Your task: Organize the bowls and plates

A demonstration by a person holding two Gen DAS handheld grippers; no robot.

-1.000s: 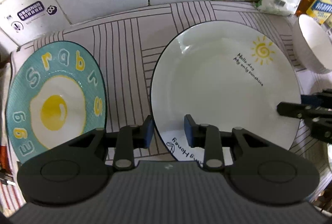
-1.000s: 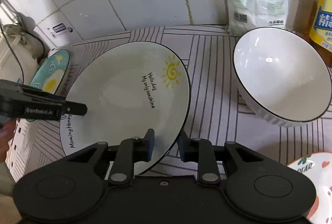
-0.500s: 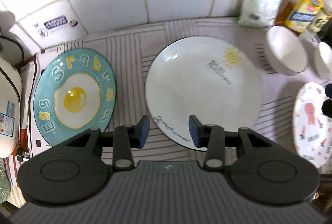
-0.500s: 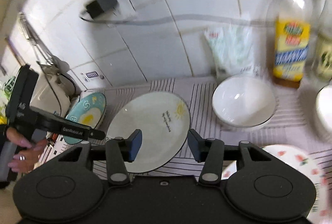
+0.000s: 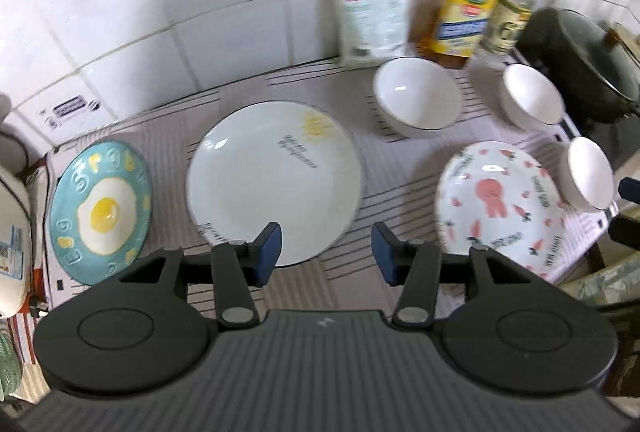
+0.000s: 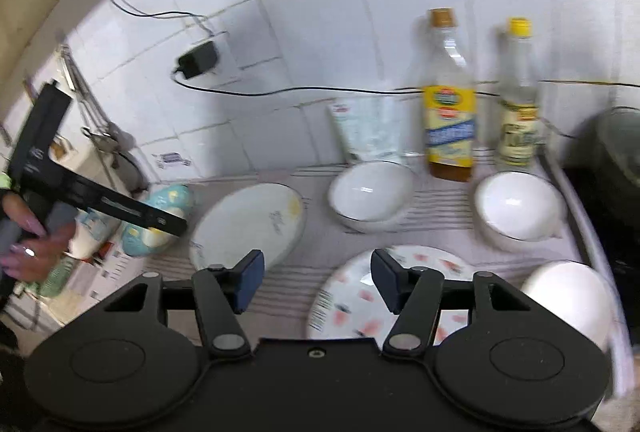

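Left gripper and right gripper both opening, nothing between jaws; sun plate lies flat on striped mat, just ahead-left of left gripper; octopus plate directly under right one.

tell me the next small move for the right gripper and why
Probably lower the right gripper, jaws opening and empty, onto the near rim of the pink-patterned white plate just below it; the three plates still lie separately on the striped mat.
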